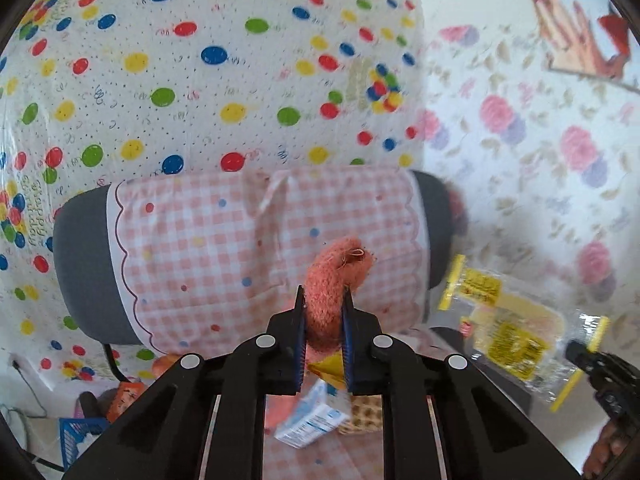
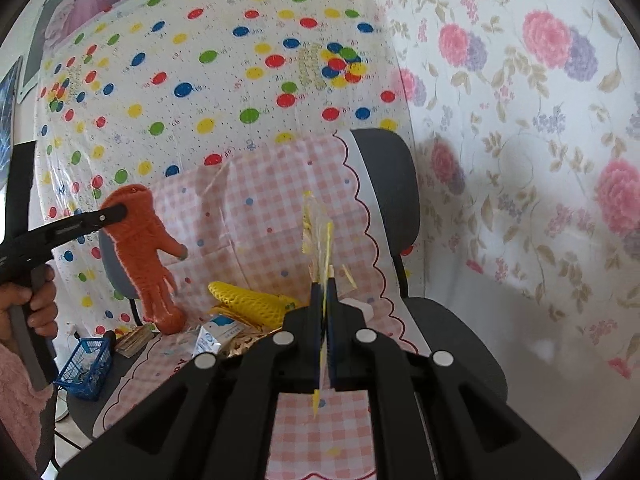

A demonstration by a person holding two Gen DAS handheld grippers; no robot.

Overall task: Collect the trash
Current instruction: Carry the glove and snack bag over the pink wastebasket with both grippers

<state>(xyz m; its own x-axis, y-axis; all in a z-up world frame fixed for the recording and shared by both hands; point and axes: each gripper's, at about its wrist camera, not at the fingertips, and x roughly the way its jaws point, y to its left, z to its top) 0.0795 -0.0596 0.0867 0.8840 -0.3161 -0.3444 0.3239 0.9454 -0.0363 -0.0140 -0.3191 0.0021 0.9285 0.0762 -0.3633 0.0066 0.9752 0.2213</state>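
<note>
My left gripper [image 1: 323,300] is shut on an orange knitted glove [image 1: 336,276], held in the air before the chair back; the right wrist view shows the glove [image 2: 148,256] hanging from that gripper [image 2: 114,213]. My right gripper [image 2: 325,280] is shut on a clear and yellow plastic wrapper [image 2: 318,232], seen edge on; the left wrist view shows the wrapper [image 1: 508,328] held up at the right by that gripper [image 1: 576,354]. On the chair seat lie a yellow foam net [image 2: 252,300], a small white and blue carton [image 1: 312,424] and a brown patterned wrapper [image 1: 362,414].
A grey office chair [image 2: 394,184] draped in pink checked cloth [image 1: 208,248] stands against a balloon-print sheet [image 1: 192,60] and a floral sheet [image 2: 520,140]. A blue basket [image 2: 86,364] sits low at the left.
</note>
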